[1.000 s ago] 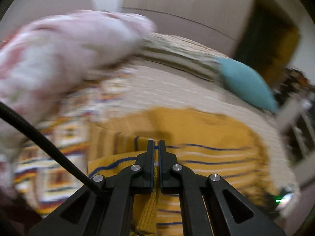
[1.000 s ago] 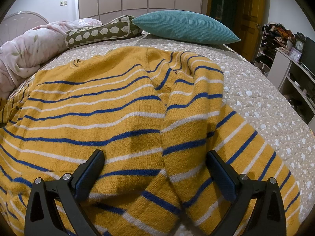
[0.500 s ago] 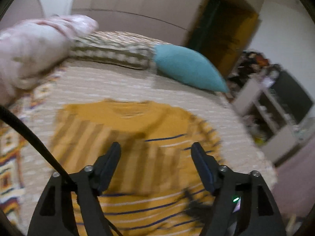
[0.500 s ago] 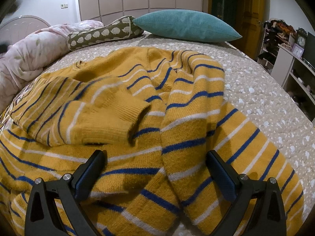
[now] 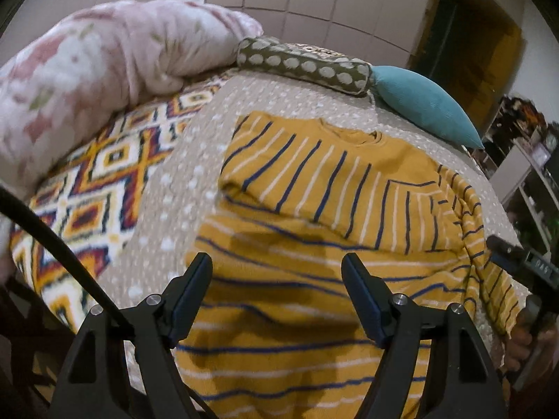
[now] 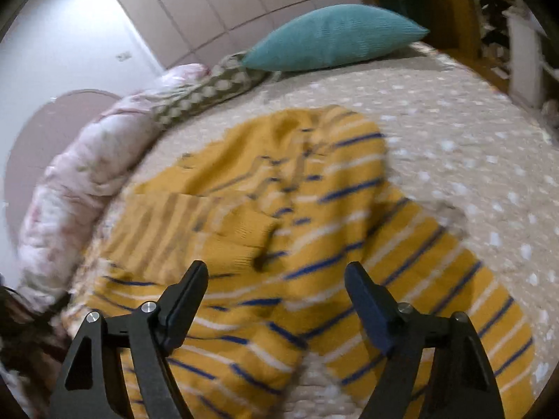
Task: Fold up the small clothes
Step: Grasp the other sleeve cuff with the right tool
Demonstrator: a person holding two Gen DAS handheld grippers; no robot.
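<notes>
Sleeve now folded across sweater, neckline toward pillows

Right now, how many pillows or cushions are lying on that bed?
2: a teal cushion at the far end, and a spotted olive bolster beside it, next to the pink quilt. Others may be hidden beyond view.

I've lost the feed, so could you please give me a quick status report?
Left claw open, empty; right claw open, just been closing, nothing between. Yellow striped sweater on bed, both sleeves folded in. Nothing in the way.
</notes>
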